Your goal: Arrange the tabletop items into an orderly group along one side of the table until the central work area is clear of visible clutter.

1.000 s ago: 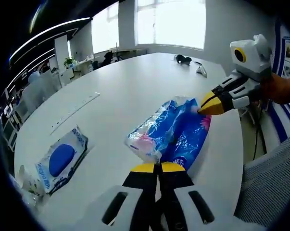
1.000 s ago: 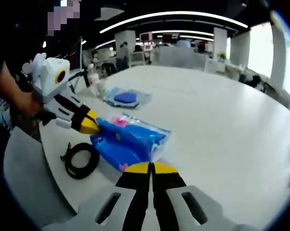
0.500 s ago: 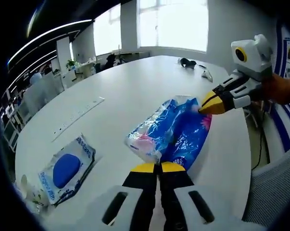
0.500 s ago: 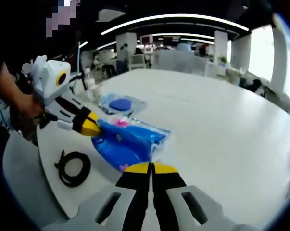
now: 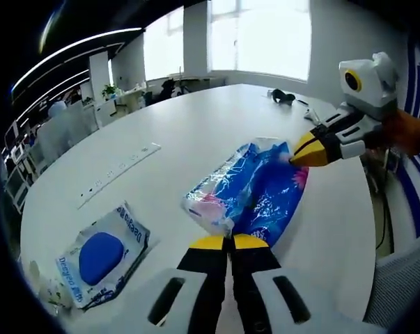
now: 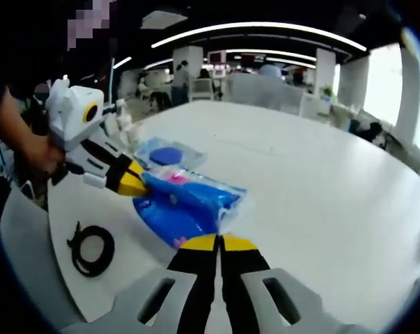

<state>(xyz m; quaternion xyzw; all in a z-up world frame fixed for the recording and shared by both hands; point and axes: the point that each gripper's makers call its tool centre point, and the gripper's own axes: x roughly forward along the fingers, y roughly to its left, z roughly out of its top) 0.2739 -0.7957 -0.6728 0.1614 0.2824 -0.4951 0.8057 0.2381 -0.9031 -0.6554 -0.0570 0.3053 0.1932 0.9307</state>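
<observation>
**Blue bag held at both ends over white table**

The large white table [image 5: 196,132] is mostly bare, so tidying looks well along, though items remain spread out. A crinkly blue plastic bag [image 5: 255,191] hangs between both grippers above the near edge. A wipes packet [image 5: 102,252] lies far left; a black cable coil [image 6: 91,248] lies near the edge. The left gripper [image 5: 228,242] and right gripper [image 6: 219,242] each pinch one end of the bag, jaws clenched.
</observation>
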